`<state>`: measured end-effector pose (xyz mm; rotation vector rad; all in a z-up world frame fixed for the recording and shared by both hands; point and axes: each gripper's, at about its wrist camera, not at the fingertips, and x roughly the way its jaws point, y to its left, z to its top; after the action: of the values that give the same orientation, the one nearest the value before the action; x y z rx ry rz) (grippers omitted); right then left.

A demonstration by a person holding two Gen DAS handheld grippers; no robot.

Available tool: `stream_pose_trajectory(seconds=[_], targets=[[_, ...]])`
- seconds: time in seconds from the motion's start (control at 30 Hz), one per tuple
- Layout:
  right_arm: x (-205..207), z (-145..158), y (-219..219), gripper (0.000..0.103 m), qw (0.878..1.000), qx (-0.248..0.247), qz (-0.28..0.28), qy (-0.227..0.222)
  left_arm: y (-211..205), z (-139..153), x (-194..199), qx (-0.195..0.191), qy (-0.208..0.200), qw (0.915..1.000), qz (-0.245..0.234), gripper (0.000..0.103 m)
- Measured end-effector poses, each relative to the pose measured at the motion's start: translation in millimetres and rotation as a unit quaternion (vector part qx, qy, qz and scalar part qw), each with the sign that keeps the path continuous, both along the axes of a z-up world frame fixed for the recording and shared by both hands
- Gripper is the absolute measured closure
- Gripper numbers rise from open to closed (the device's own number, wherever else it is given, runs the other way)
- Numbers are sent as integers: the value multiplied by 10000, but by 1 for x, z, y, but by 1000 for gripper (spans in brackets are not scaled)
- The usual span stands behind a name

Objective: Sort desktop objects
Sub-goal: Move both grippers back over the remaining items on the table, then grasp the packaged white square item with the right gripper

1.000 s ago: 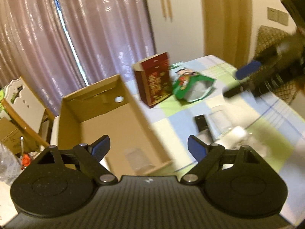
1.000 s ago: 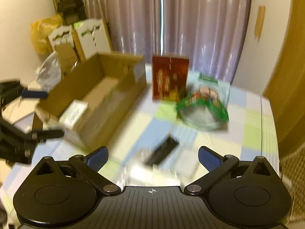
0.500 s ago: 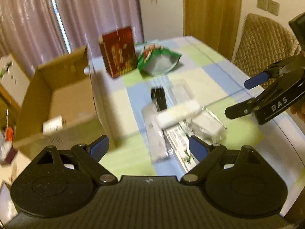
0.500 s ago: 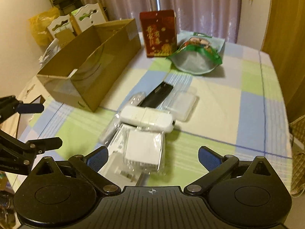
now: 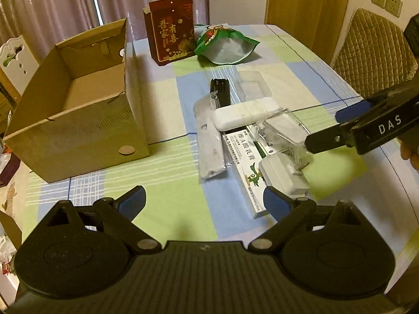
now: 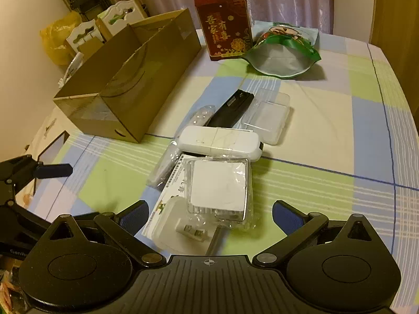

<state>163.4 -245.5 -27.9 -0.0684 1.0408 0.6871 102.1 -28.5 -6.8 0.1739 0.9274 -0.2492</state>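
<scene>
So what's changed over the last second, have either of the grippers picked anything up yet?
No. Both grippers swung from the cardboard box toward the pile: the left gripper now faces the white case and green-printed carton, the right gripper hangs over the clear-wrapped white block. Both stayed open and empty; the objects haven't shifted.

A table [image 5: 301, 60] covered in a checked cloth of pale blue, green and cream fills both views, with an open cardboard box [image 5: 86, 99] standing on it at the left of the frame. At the top centre a dark red gift box [image 5: 170, 31] stands upright with a green snack bag [image 5: 225, 44] lying just beside it to the right. In the middle lies a cluster: a black flat device [image 5: 221, 90] beside a clear plastic case [image 5: 252, 83], a long bagged item [image 5: 209, 141], and a green-and-white medicine carton [image 5: 243, 162], with other white pieces stacked over them.
</scene>
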Motion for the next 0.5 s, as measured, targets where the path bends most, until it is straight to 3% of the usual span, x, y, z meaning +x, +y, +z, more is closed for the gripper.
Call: stream_pose_trajectory(seconds=[0.5], targets=[[37,-26,9,0,9990,44,36,433,8,-14,8,-201,177,9995,-152,8]])
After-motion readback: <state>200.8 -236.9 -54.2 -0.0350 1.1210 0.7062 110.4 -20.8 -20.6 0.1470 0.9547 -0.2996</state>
